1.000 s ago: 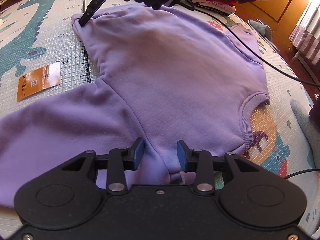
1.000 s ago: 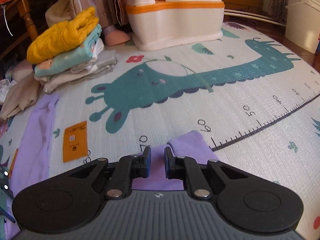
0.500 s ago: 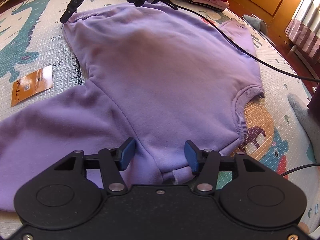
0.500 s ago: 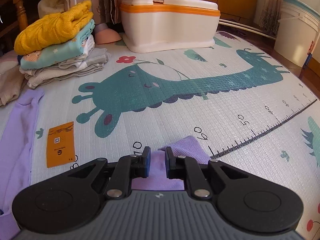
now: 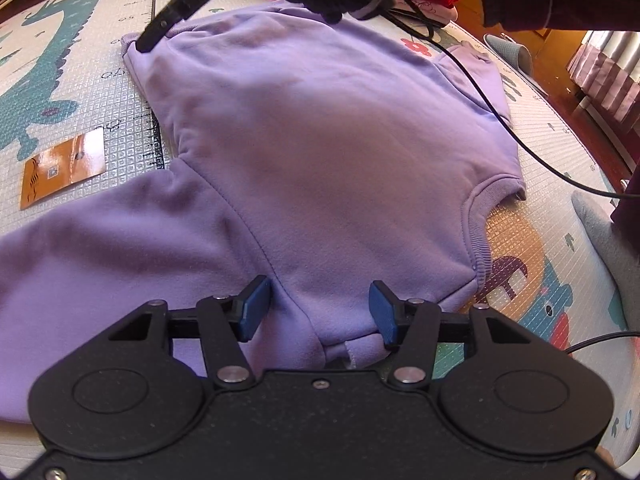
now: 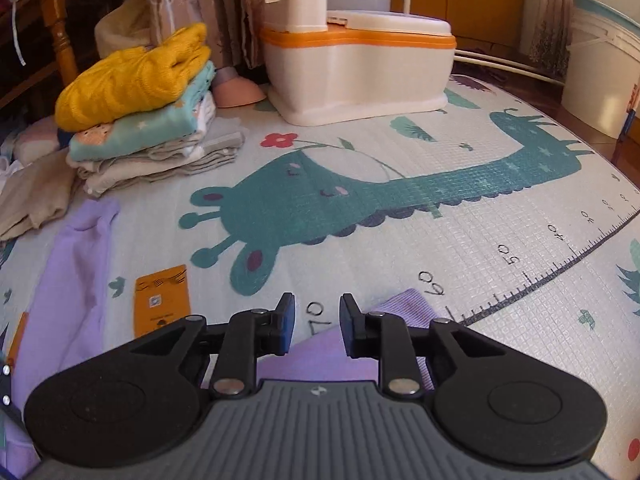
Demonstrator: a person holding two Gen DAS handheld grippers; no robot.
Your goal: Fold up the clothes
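Purple fleece fills your left wrist view: the sweatshirt point(image 5: 320, 168) lies spread flat on the play mat point(image 5: 100, 92), hem corner far from you, ribbed neckline to the right of the body and one long sleeve point(image 5: 100, 260) running off to the left of it. Your left gripper point(image 5: 318, 306) sits at the sweatshirt's near shoulder edge with its jaws standing apart; cloth passes between the blue pads but neither pad presses on it, so nothing is held. Your right gripper point(image 6: 316, 326) is at the opposite end, at the sweatshirt's ribbed hem corner point(image 6: 404, 312); its jaws are opening, and the hem lies below and just past the pads, not pinched as far as the picture shows. The body's long axis runs from your left jaws straight away toward your right ones, so I judge that any fold turns on that line: the loose sleeve lies to the left of the sweatshirt's body and your left hand is plainly the nearer one to it. The left wrist view alone shows the whole garment, the neckline and your right hand's tool tip touching the far corner. The right wrist view alone shows the stack of folded clothes point(image 6: 136, 120) beyond the sleeve's cuff, and the orange card point(image 6: 160, 300) just beside the sweatshirt's hem.
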